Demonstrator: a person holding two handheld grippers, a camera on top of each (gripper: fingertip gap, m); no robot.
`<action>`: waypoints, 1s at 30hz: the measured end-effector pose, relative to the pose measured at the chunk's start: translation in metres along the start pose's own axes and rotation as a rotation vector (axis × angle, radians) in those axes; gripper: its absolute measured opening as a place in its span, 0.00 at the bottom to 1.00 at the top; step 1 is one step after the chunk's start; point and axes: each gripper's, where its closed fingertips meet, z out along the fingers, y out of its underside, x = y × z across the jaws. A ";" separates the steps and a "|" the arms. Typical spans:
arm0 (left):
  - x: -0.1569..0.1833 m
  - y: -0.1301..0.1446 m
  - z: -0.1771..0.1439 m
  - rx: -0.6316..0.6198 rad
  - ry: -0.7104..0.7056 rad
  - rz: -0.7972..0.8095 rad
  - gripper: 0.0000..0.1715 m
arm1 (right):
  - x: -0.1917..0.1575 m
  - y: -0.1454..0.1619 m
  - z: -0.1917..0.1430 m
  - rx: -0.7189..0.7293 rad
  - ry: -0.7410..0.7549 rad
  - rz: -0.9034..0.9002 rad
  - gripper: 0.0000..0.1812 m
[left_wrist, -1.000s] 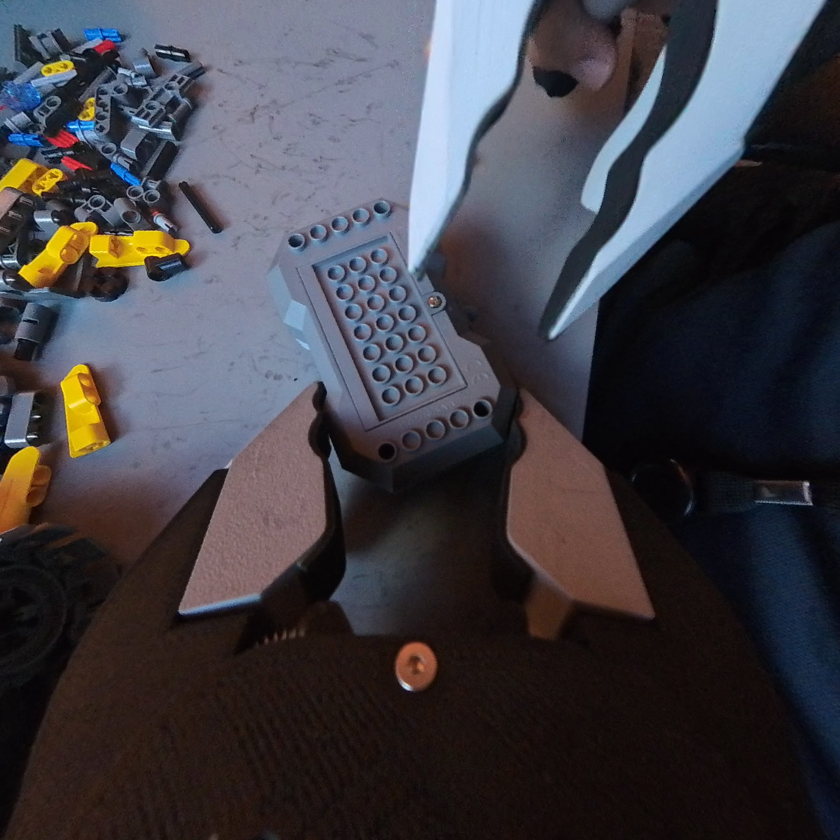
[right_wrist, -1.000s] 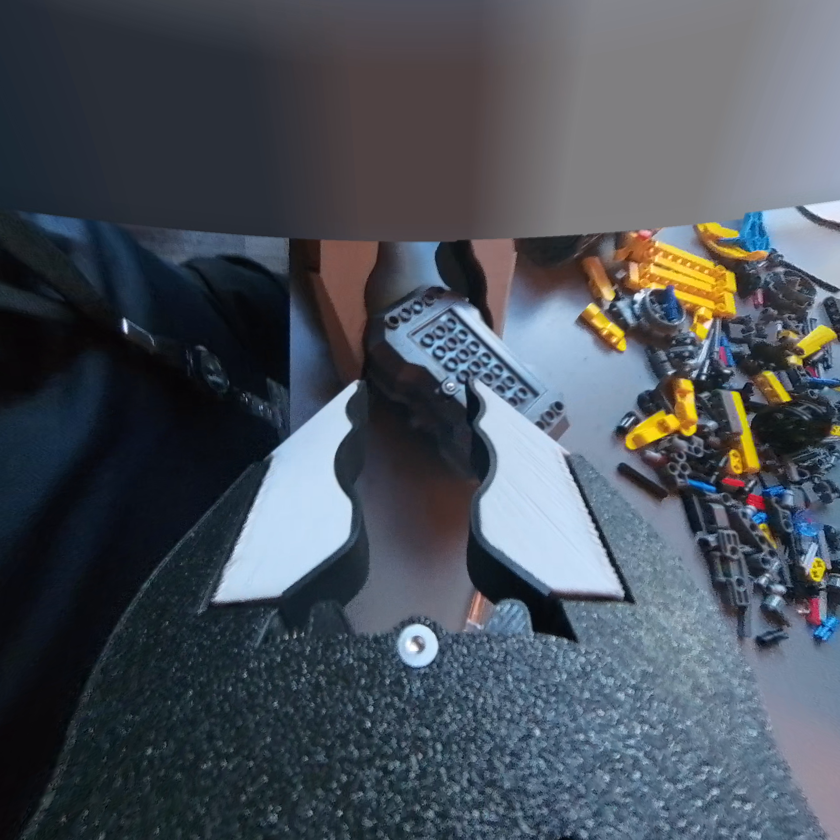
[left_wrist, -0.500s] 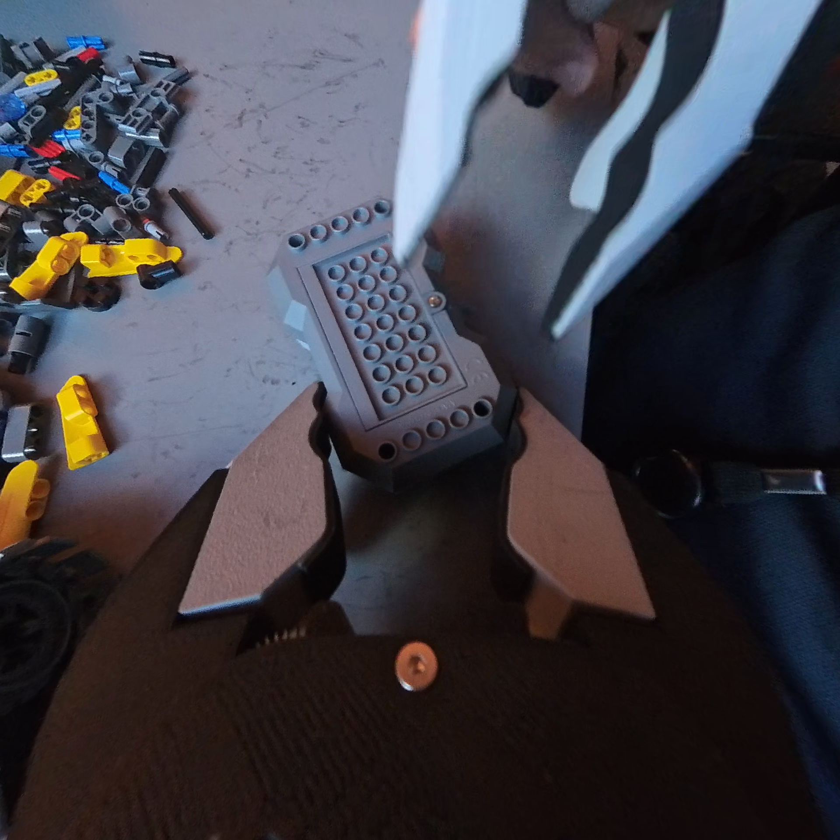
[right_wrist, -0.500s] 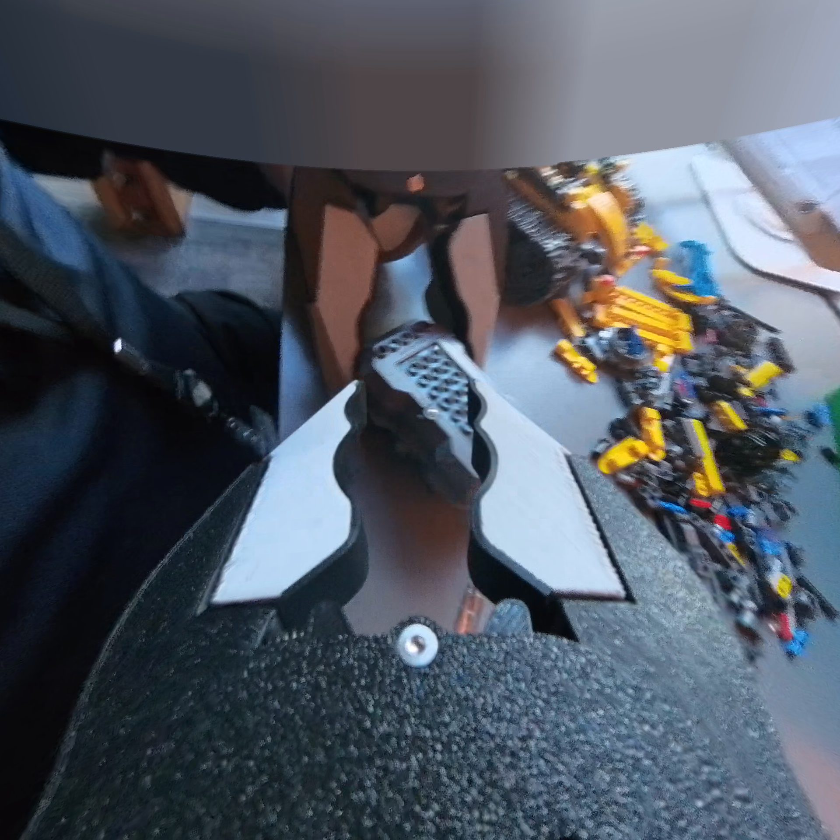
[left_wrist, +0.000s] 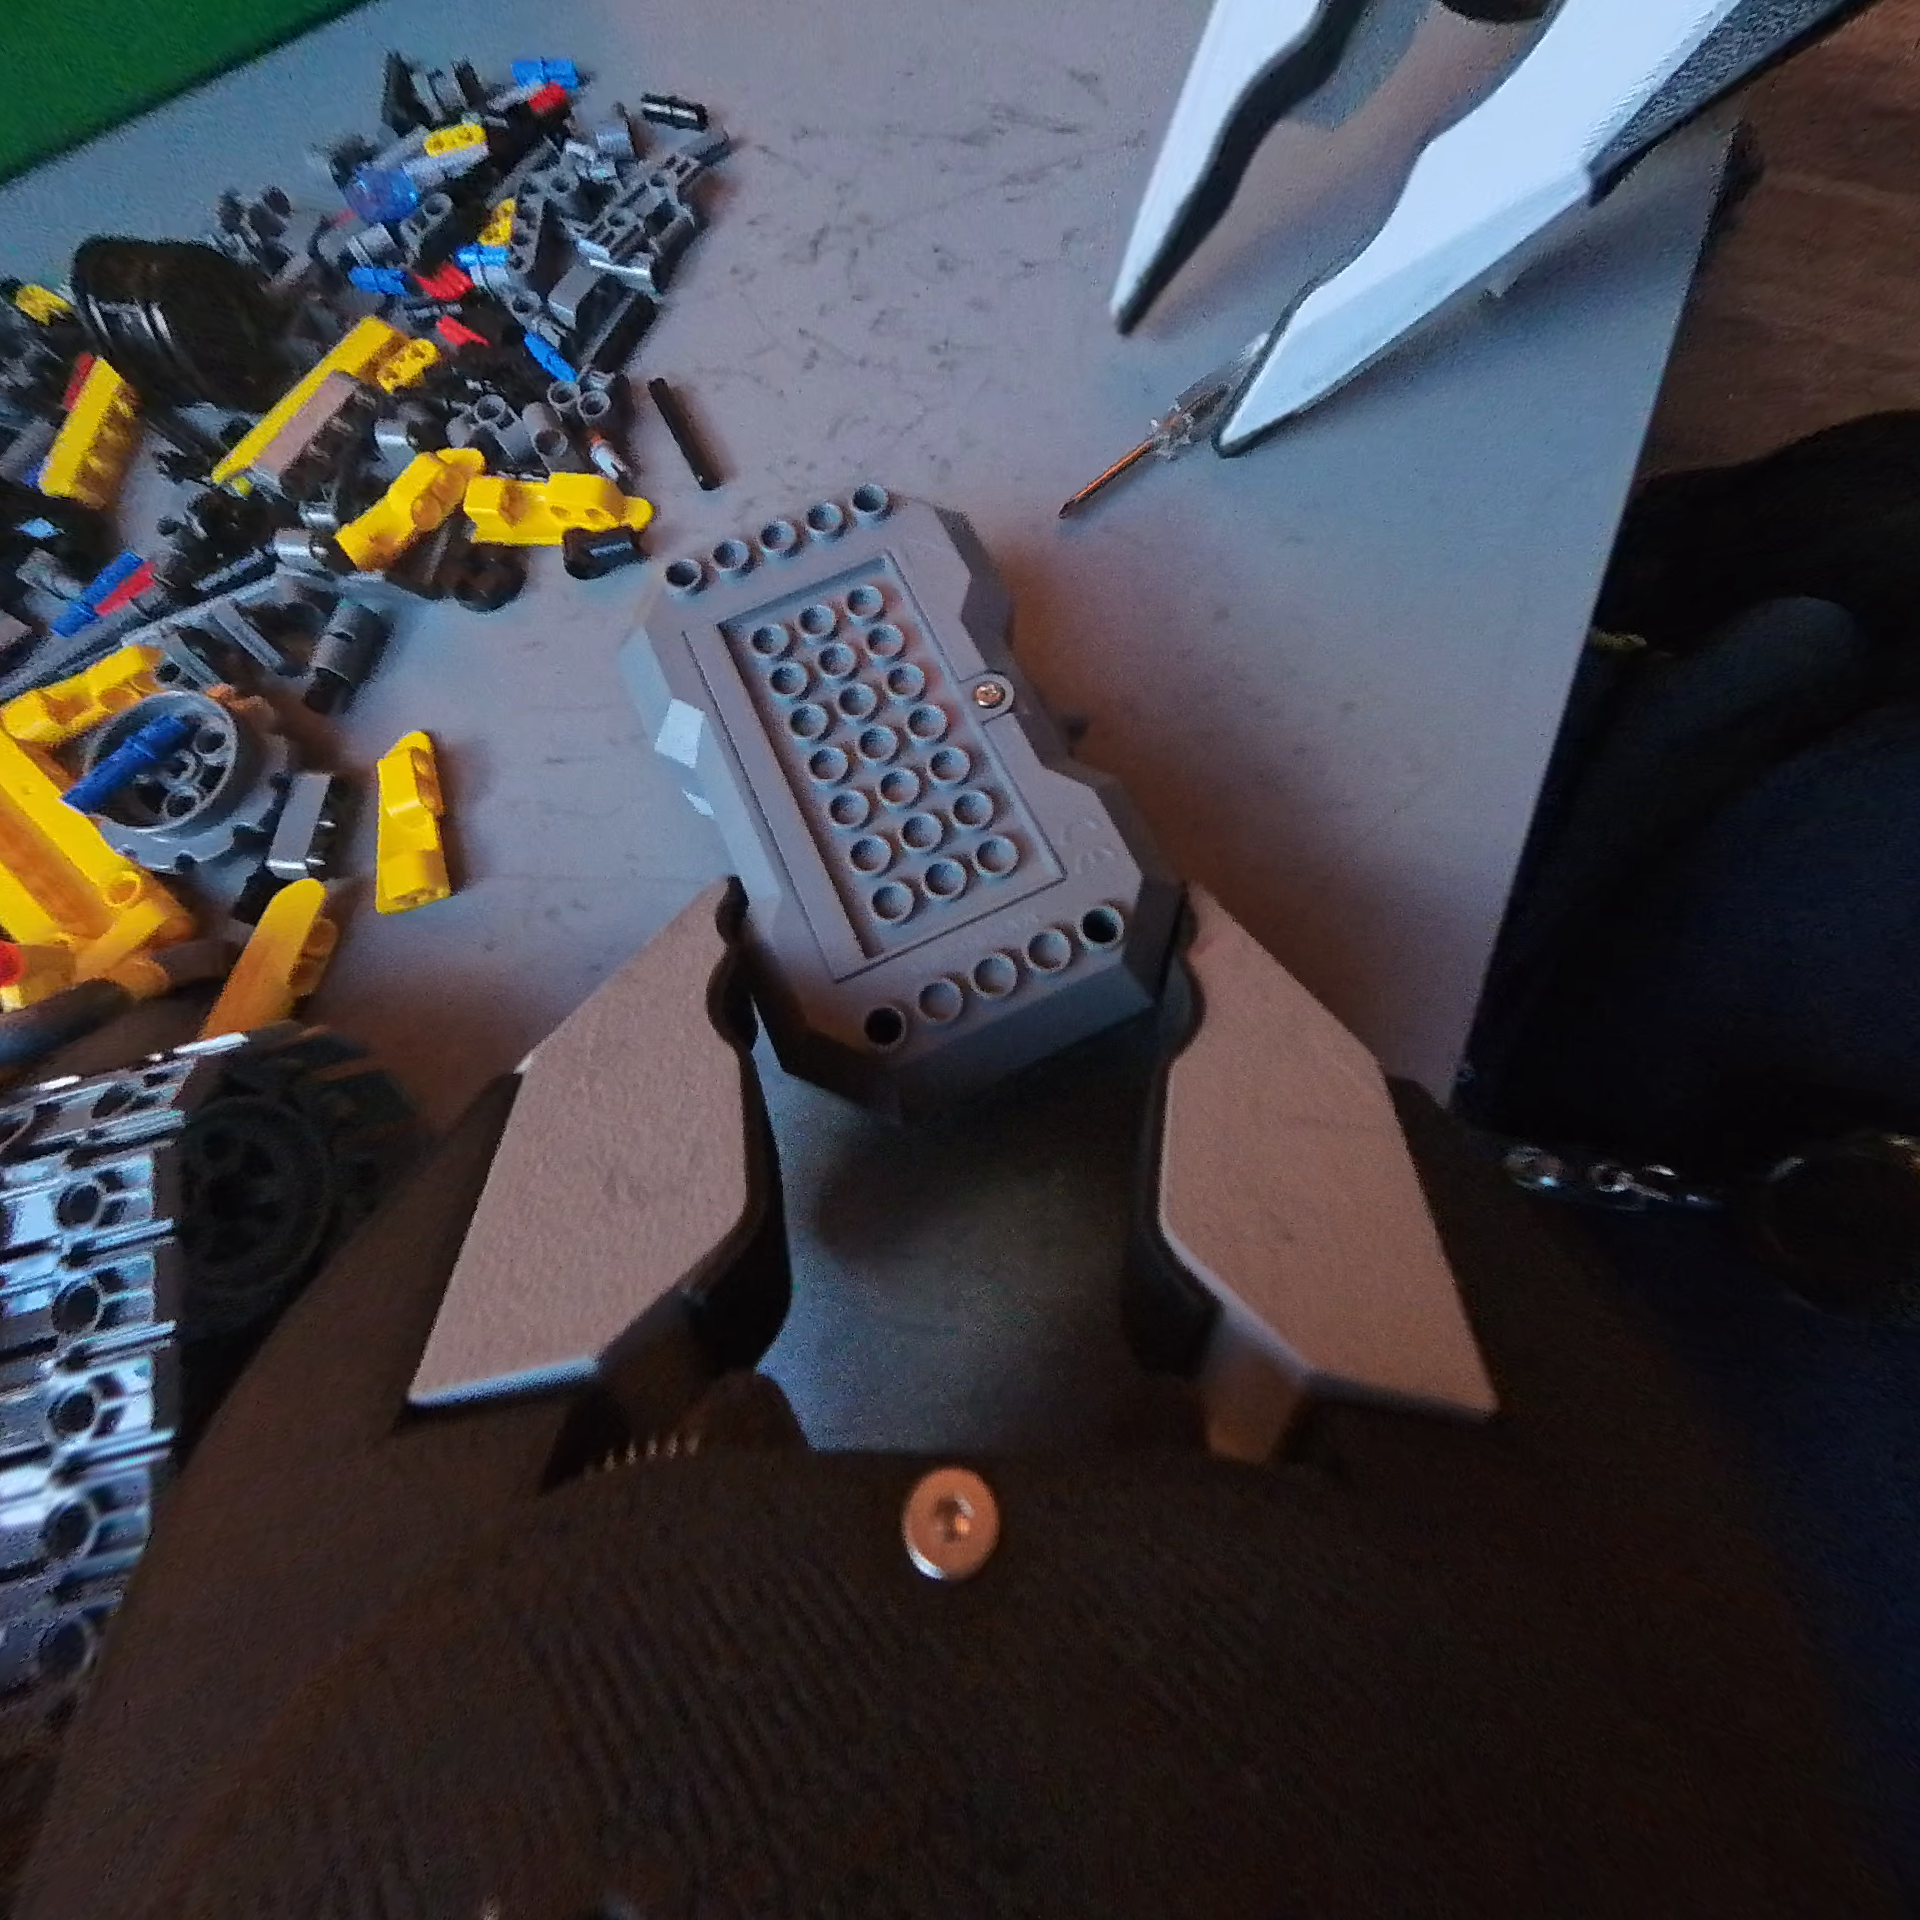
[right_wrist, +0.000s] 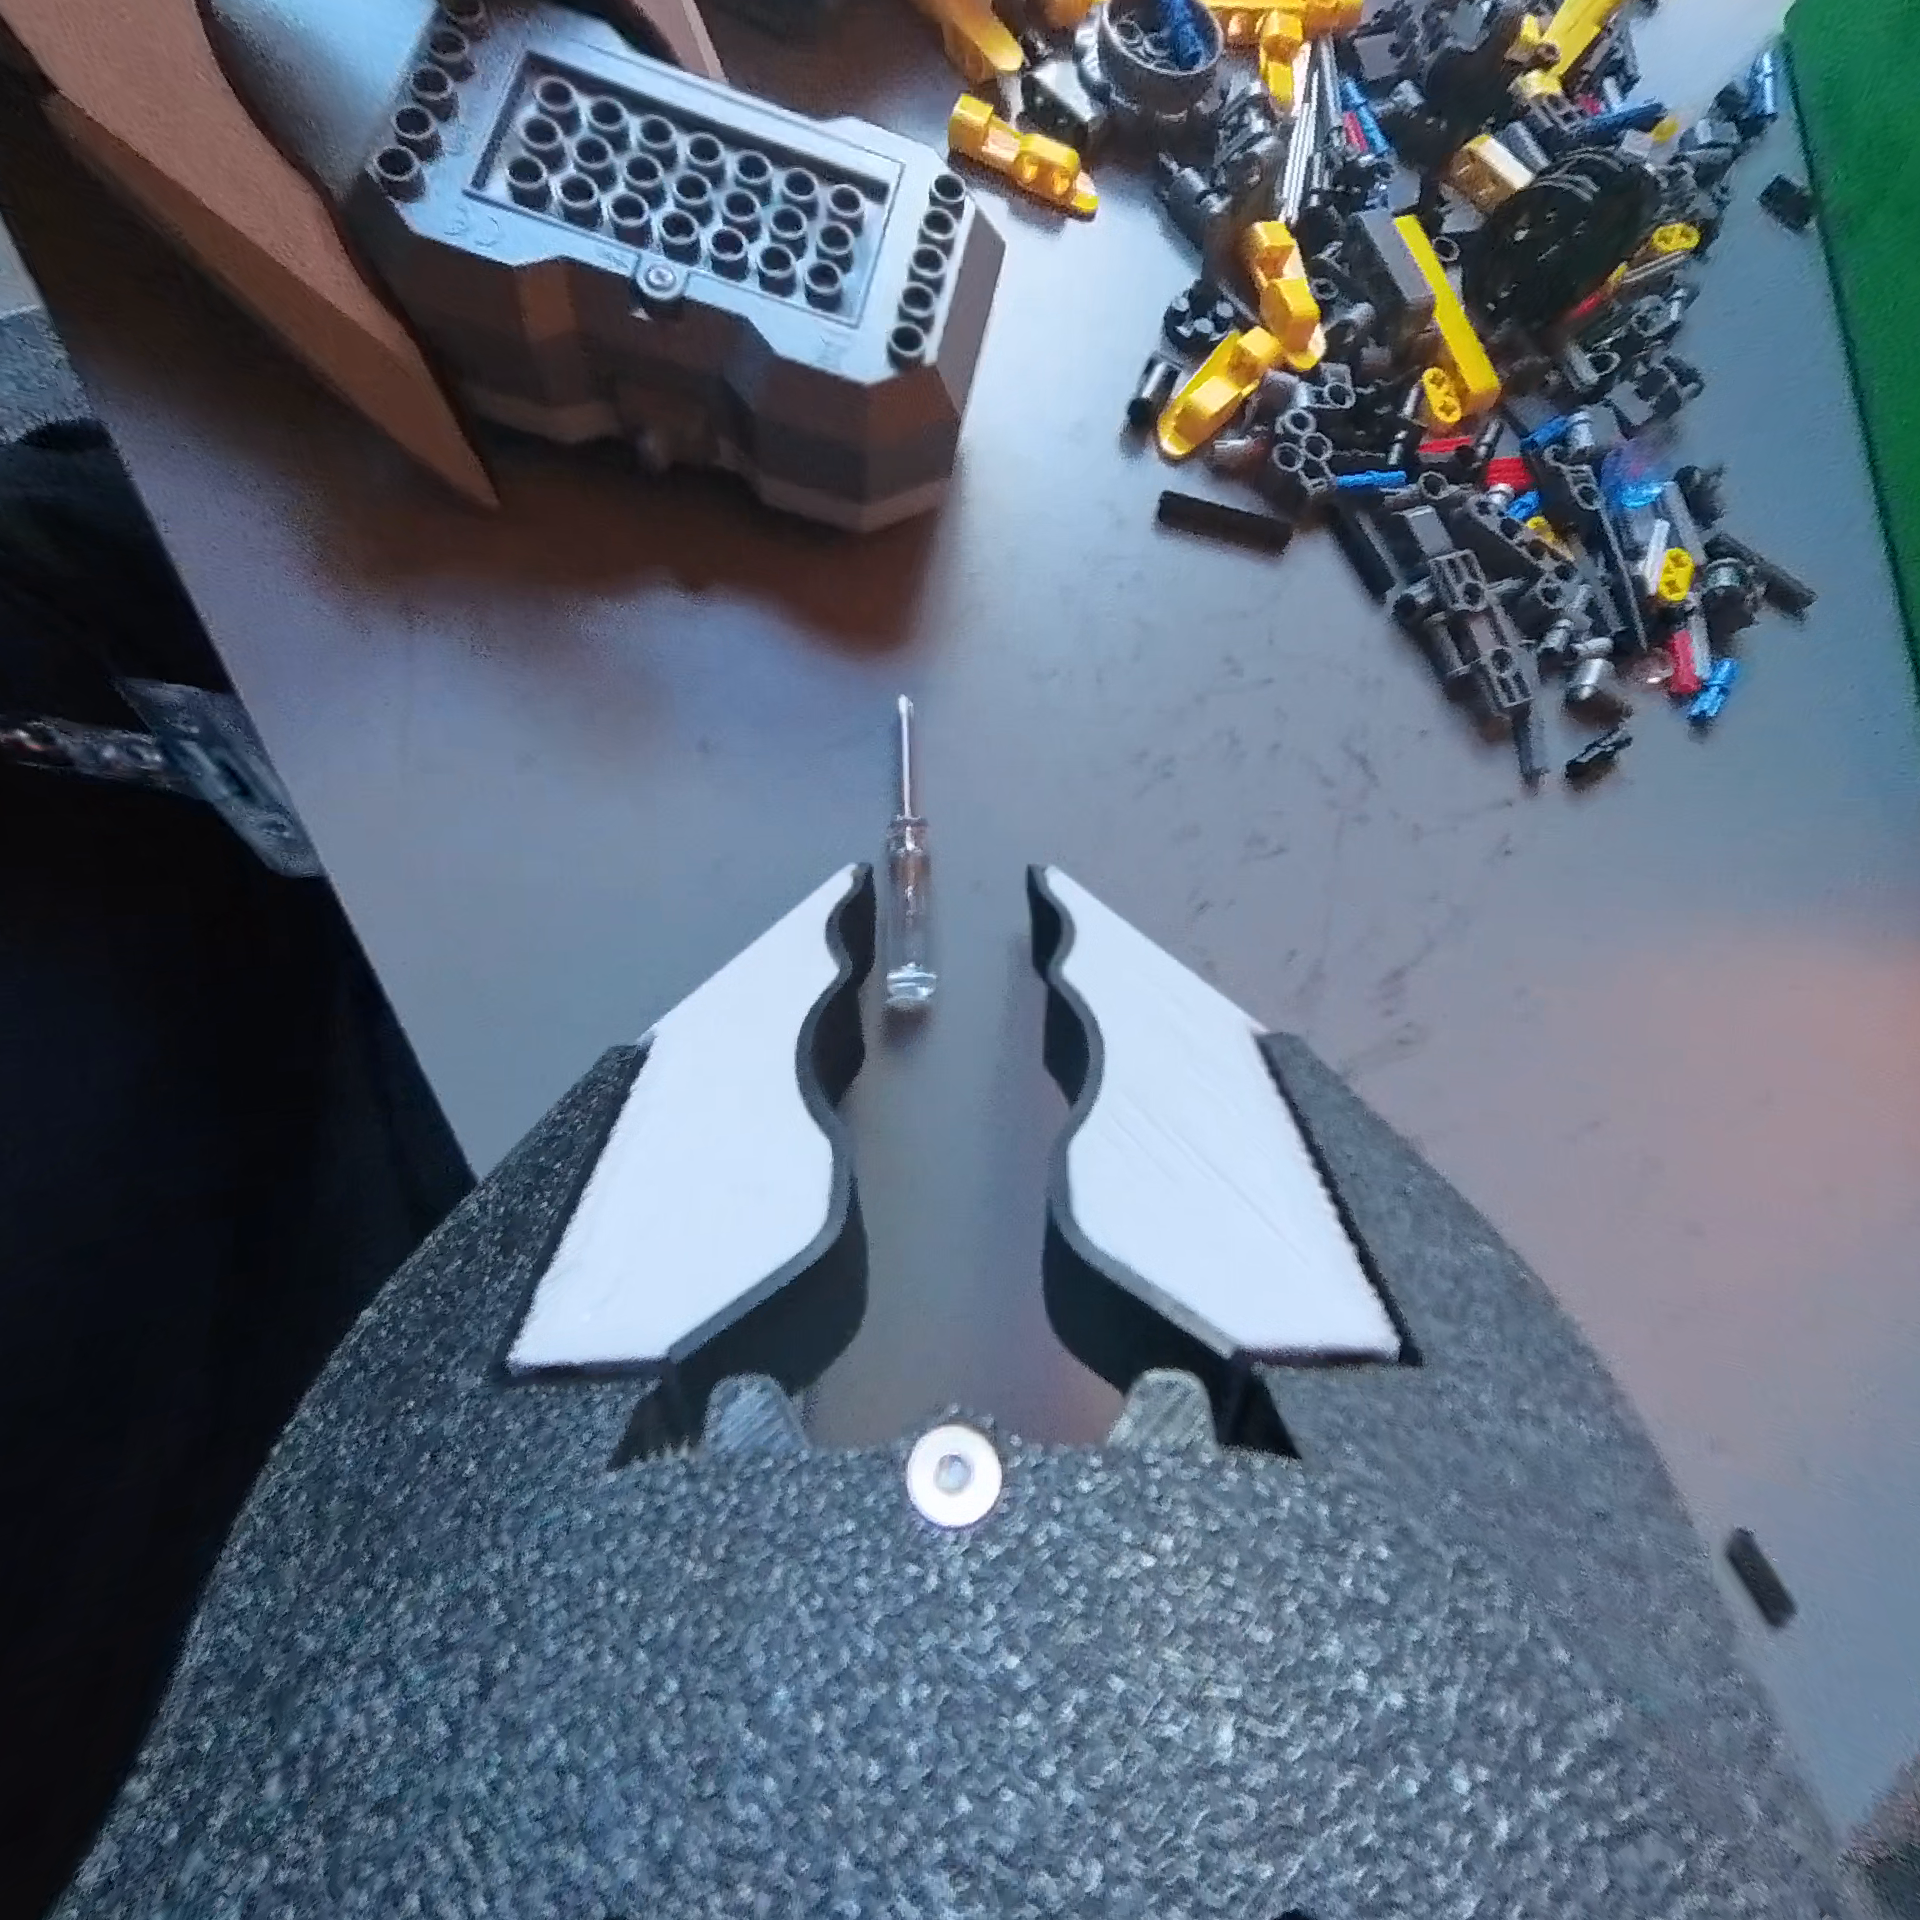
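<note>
My left gripper is shut on the near end of a grey studded block with a small screw on its top edge. The block seems to rest on the grey table. It also shows in the right wrist view, with a brown finger of the left gripper beside it. My right gripper is open, low over the table and apart from the block. A small clear-handled screwdriver lies on the table between its white fingers, close to the left one. The screwdriver and the white fingers also show in the left wrist view.
A pile of yellow, black, grey and blue building parts lies beside the block, also seen in the left wrist view. A black tyre and tread piece lies near my left gripper. A green surface borders the table. A person's dark clothing lies beyond the table edge.
My right gripper has pulled back from the block and come down to the table. The screwdriver now lies on the table between its open fingers. My left gripper keeps its hold on the block.
</note>
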 end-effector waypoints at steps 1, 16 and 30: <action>0.000 -0.001 -0.001 0.007 -0.019 0.022 0.44 | -0.002 0.000 0.000 -0.003 -0.005 0.009 0.14; -0.009 -0.024 -0.020 -0.102 -0.519 0.815 0.44 | -0.059 -0.033 -0.010 0.089 -0.187 0.083 0.04; -0.014 -0.024 -0.014 -0.448 -0.488 1.256 0.43 | -0.042 -0.025 0.004 0.062 -0.232 0.236 0.04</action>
